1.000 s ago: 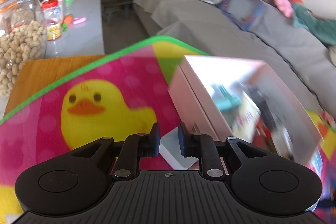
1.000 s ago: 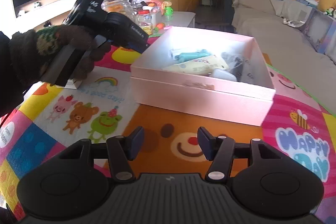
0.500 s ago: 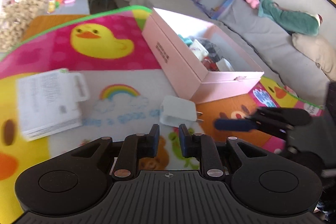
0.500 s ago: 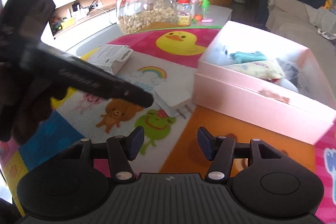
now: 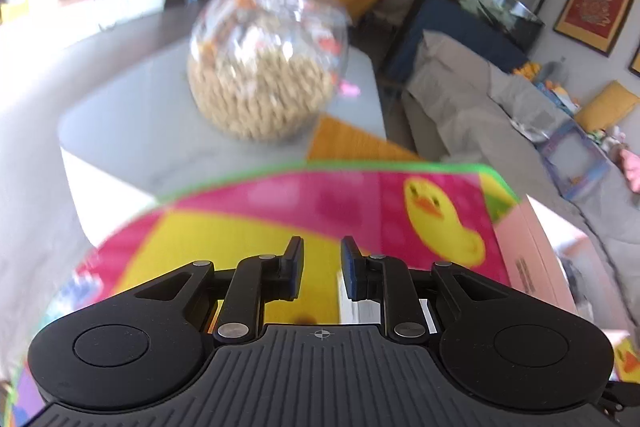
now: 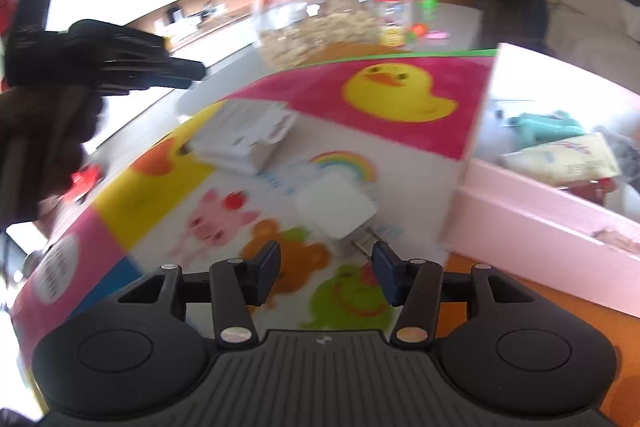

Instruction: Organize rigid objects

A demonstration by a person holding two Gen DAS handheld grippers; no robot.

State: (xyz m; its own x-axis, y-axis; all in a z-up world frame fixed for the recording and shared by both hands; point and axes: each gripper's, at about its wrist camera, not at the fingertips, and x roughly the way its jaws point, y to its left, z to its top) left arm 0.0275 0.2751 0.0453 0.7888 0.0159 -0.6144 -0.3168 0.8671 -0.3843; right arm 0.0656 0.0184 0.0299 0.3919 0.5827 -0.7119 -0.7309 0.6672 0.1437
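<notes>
Right gripper (image 6: 326, 269) low over mat (image 6: 400, 143), jaws wide, empty, lined up on charger (image 6: 334, 205); prongs face it, so flat sides look the better grip; pink box (image 6: 560, 223) just right, open top, room inside; white carton (image 6: 244, 133) beyond; left gripper (image 5: 321, 263) aloft, jaws narrow, empty, clear of path.
</notes>
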